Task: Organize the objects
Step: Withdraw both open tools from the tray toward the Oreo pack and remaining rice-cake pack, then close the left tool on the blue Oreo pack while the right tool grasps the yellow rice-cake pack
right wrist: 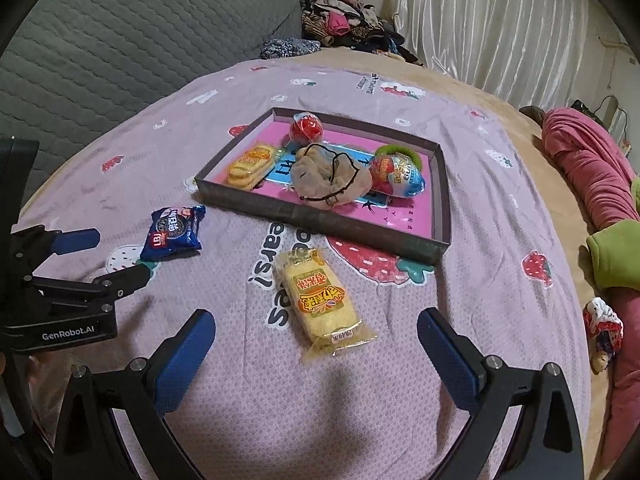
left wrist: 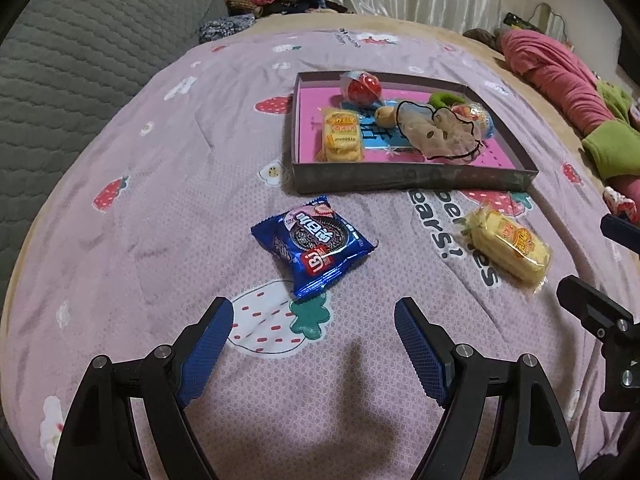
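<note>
A blue cookie packet lies on the pink strawberry-print blanket. My left gripper hovers just short of it, open, nothing between its fingers. A yellow cracker packet lies to the right of it. My right gripper is open above the packet's near end, its blue pads wide apart on either side. Behind them sits a shallow dark box with a pink bottom. It holds another yellow cracker packet, a red ball, a mesh pouch and a colourful egg.
A grey quilted cushion rises at the left and back. A pile of clothes and a pale curtain stand behind the bed. Pink and green garments and a small doll lie along the right edge.
</note>
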Tool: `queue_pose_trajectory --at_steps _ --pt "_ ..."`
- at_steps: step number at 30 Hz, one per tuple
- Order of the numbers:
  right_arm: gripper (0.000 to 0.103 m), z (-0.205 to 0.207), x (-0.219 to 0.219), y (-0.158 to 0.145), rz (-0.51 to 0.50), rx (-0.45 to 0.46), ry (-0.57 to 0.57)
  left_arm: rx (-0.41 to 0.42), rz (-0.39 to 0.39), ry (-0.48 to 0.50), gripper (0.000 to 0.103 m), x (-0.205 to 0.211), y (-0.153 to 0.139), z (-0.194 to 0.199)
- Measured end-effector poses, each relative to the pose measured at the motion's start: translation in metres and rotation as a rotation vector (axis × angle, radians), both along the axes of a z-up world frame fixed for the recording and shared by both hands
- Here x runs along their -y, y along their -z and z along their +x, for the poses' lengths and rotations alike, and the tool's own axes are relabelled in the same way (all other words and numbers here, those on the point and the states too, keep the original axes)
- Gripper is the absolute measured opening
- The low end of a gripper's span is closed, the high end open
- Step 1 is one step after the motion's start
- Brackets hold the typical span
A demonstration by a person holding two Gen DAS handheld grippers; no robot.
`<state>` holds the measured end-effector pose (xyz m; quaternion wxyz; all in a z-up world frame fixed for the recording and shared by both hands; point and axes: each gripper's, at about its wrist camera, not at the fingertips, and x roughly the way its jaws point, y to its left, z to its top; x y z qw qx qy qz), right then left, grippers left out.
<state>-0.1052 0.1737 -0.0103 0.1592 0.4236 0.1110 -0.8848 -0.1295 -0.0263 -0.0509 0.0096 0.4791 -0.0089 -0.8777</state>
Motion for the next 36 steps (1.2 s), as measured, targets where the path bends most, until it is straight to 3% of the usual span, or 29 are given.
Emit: queue_pose_trajectory --at_steps 21,28,36 --pt "0.102 -0.02 -0.003 0.031 0.029 0.073 0.018 0.075 0.035 0.014 0.084 -0.003 0.022 -0.026" --pt "0.102 -0.028 -0.005 0.03 0.012 0.064 0.024 0.051 0.06 -0.01 0.084 -0.005 0.018 -0.043" --pt "0.102 -0.038 0.0 0.03 0.029 0.061 0.007 0.048 0.029 -0.011 0.084 -0.011 0.02 -0.054"
